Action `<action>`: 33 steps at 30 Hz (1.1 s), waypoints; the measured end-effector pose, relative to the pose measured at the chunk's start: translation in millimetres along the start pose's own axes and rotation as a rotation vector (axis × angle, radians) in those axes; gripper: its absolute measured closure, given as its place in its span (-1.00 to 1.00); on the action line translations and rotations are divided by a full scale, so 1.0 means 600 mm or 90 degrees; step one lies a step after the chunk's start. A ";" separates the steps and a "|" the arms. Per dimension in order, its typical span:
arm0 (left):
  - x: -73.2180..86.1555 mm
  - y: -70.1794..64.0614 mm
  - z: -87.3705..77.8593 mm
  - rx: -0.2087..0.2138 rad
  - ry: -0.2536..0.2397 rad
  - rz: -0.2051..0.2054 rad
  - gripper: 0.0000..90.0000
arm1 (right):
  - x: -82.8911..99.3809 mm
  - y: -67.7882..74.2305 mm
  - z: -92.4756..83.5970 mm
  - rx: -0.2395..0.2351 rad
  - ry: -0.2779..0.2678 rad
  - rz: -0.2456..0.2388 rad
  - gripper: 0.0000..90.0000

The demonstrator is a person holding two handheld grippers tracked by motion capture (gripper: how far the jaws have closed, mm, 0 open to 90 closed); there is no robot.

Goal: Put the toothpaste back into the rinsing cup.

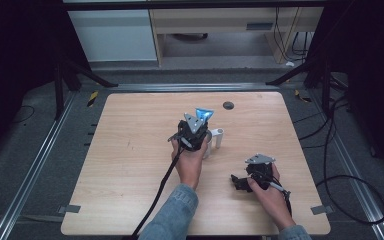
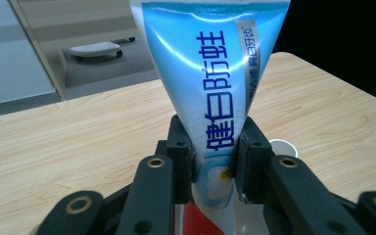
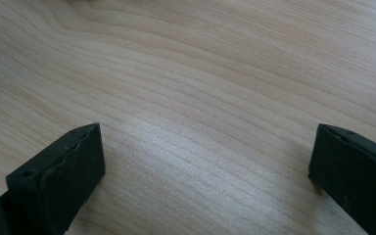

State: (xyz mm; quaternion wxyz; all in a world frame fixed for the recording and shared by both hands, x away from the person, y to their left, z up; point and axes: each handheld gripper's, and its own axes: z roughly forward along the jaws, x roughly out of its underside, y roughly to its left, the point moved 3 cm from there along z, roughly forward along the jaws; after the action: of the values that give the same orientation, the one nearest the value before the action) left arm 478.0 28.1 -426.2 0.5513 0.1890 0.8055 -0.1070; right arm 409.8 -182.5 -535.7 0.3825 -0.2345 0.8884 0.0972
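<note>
You are working in what looks like a lab or recording studio rather than a home: your wooden table [image 1: 130,165] stands alone on grey carpet [image 1: 40,150], fenced in by metal floor rails [image 1: 35,165] and black stand legs [image 1: 87,75], with dark curtains [image 1: 15,50] on both sides. Loose black cables [image 1: 330,150] snake over the floor to your right, and yellow-and-black hazard tape [image 1: 93,98] marks the rail. Behind the table you face plain light cabinets [image 1: 115,35] and a wooden desk [image 1: 220,22].
</note>
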 end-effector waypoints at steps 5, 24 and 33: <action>-0.004 0.003 0.006 0.000 0.010 -0.008 0.59 | 0.000 0.000 0.000 0.000 0.000 0.000 -0.99; -0.017 0.004 0.026 0.008 0.043 -0.006 0.58 | 0.000 0.001 0.000 -0.002 0.001 0.002 -0.99; -0.020 0.002 0.027 0.009 0.052 -0.003 0.56 | 0.000 0.000 0.000 -0.001 0.001 0.001 -0.99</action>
State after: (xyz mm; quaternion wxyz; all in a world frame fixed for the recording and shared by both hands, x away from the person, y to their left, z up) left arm 496.2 20.6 -421.0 0.5161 0.1949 0.8273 -0.1060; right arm 409.9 -182.2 -535.7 0.3816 -0.2345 0.8887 0.0979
